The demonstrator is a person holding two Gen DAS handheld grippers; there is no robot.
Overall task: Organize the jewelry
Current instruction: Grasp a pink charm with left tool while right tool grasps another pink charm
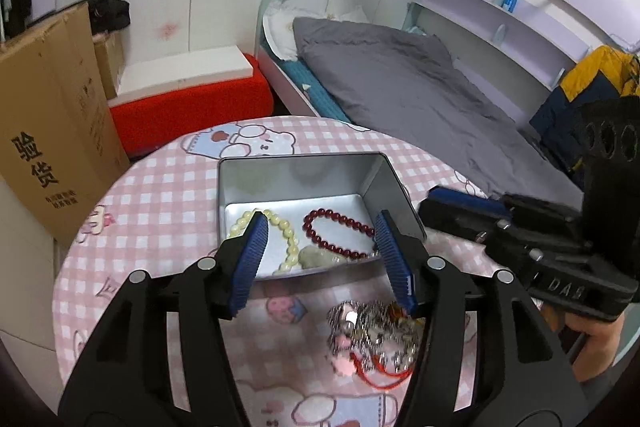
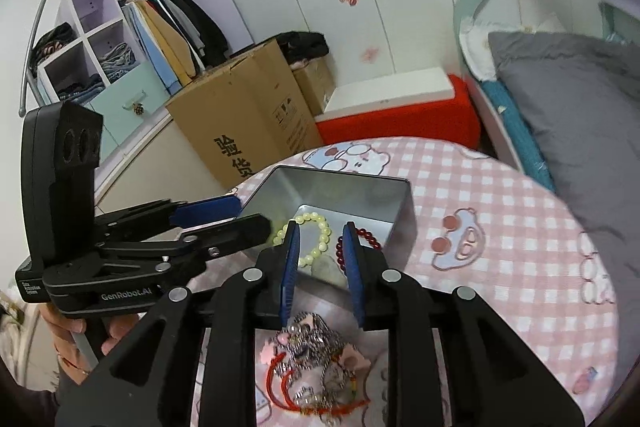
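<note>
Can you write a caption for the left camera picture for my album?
Open left gripper above a silver metal tin holding cream and dark red bead bracelets; tangled jewelry pile waits on pink checked cloth.

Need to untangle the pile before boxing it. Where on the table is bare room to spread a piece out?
Free: the checked tablecloth right of the metal tin, out to the table's edge by the bed. Also the cloth left of the tin. Crowded: the near strip in front of the tin, where the tangled jewelry pile lies under both grippers.
</note>
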